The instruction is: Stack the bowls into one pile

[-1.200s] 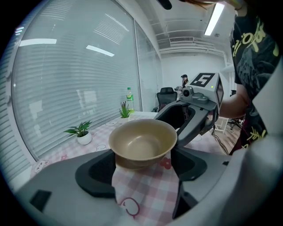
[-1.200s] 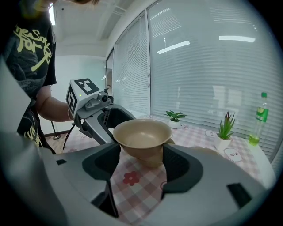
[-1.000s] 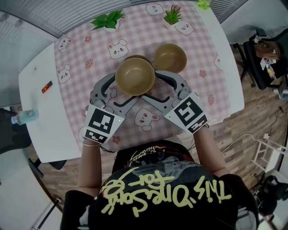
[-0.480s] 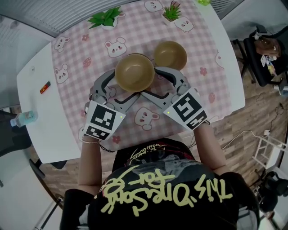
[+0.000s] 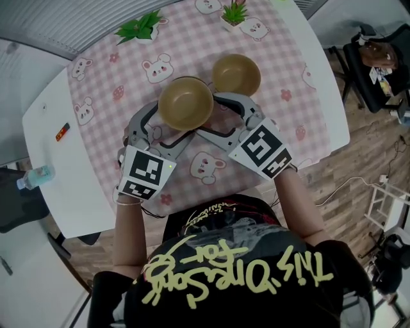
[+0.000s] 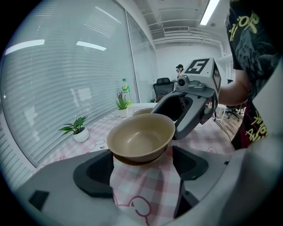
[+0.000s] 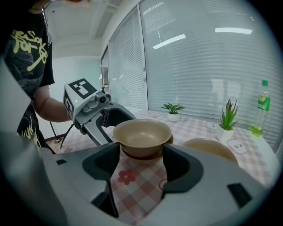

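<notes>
Two tan bowls are nested in a stack [image 5: 186, 102] on the pink checked cloth; the lower one shows as a dark rim under the upper bowl [image 6: 141, 139] [image 7: 142, 134]. A third tan bowl [image 5: 236, 73] [image 7: 208, 148] stands alone just right of the stack. My left gripper [image 5: 170, 125] [image 6: 142, 163] reaches in from the lower left. Its jaws are opening, the stack's foot lies between the fingertips, and the pads are off it. My right gripper [image 5: 211, 115] [image 7: 141, 161] comes in from the lower right, open, its pads beside the stack's base without pressing.
Two small potted plants [image 5: 138, 29] [image 5: 234, 13] stand at the cloth's far edge. The white table [image 5: 57, 160] carries a small red item [image 5: 61, 131] at the left, and a bottle [image 5: 35, 176] lies beyond that edge. A green bottle [image 7: 262, 108] stands far right.
The upper bowl has settled squarely over the lower one, whose rim no longer peeks out behind it. Both hands have stayed about where they were.
</notes>
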